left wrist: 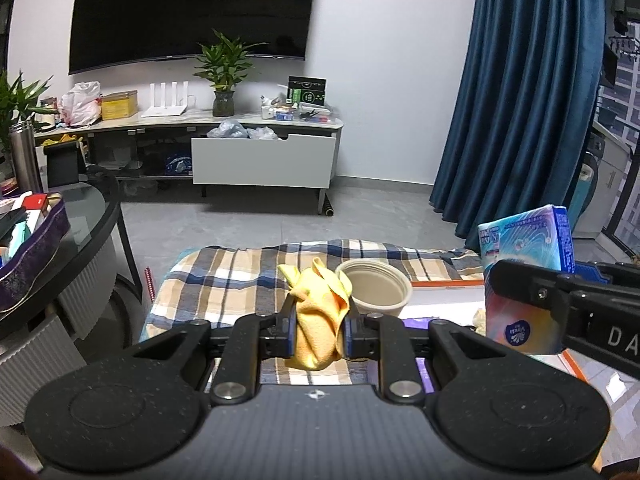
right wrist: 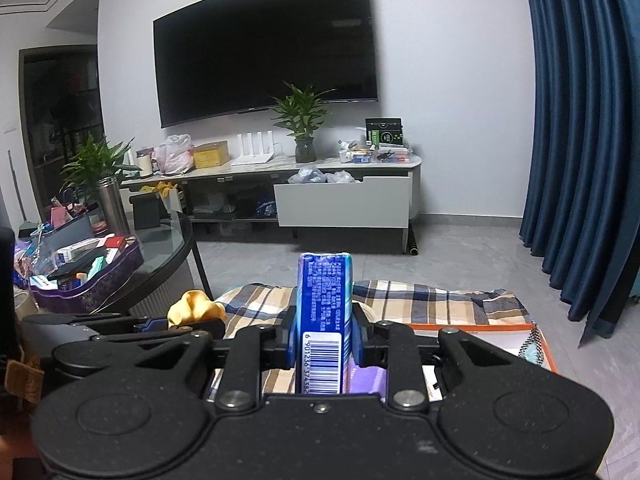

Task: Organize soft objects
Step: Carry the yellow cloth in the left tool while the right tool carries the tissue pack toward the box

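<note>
My left gripper [left wrist: 318, 330] is shut on a crumpled yellow cloth [left wrist: 318, 316] and holds it above a plaid blanket [left wrist: 224, 280]. My right gripper [right wrist: 322, 338] is shut on a blue tissue pack [right wrist: 325, 312], held upright with its barcode toward the camera. The pack also shows in the left wrist view [left wrist: 524, 264], at the right, with the right gripper's finger across it. The yellow cloth shows in the right wrist view [right wrist: 196, 310], to the left. A beige paper bowl [left wrist: 374, 286] sits on the blanket just beyond the cloth.
An orange-rimmed tray [right wrist: 536, 344] lies to the right on the blanket. A round glass table [right wrist: 168, 248] with a purple box of clutter [right wrist: 92, 280] stands at the left. A TV cabinet [right wrist: 344, 204], blue curtain [right wrist: 580, 120] and grey floor lie beyond.
</note>
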`<state>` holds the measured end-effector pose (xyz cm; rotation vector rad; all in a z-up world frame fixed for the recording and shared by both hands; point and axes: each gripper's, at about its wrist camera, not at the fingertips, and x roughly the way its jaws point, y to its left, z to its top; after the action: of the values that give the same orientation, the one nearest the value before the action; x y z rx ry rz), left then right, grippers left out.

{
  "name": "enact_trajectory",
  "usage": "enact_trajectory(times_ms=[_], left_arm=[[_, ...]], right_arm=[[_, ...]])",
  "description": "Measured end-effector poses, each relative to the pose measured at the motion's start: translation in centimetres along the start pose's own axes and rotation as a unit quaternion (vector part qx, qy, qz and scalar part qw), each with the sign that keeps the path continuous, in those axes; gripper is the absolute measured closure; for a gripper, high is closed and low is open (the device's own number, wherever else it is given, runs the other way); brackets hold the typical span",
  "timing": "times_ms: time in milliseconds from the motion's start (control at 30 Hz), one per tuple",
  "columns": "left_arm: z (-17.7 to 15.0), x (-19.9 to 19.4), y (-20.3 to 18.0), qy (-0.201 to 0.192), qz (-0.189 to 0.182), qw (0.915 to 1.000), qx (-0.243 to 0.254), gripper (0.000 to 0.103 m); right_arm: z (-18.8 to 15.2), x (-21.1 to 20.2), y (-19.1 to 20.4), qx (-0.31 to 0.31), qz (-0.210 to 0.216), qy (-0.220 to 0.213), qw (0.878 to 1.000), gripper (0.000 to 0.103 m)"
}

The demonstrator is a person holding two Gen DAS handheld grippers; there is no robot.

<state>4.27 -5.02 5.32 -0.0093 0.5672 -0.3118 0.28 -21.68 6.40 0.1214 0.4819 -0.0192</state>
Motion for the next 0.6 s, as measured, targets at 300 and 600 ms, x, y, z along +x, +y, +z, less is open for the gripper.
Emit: enact_trajectory(times_ms=[300,600], left_arm=[[0.0,0.1,-0.9,0.000,-0.009,0.9999,0.010,0.080],[0.1,0.7,-1.7,0.004,-0.018,0.9997,0.016,0.080]], right_arm=[[0.1,-0.2,-0.8,0.007,-0.007,-0.002,1.000,0.073],[0.1,-0.2,-1.7,0.013,-0.014,-0.003,1.000,0.072]])
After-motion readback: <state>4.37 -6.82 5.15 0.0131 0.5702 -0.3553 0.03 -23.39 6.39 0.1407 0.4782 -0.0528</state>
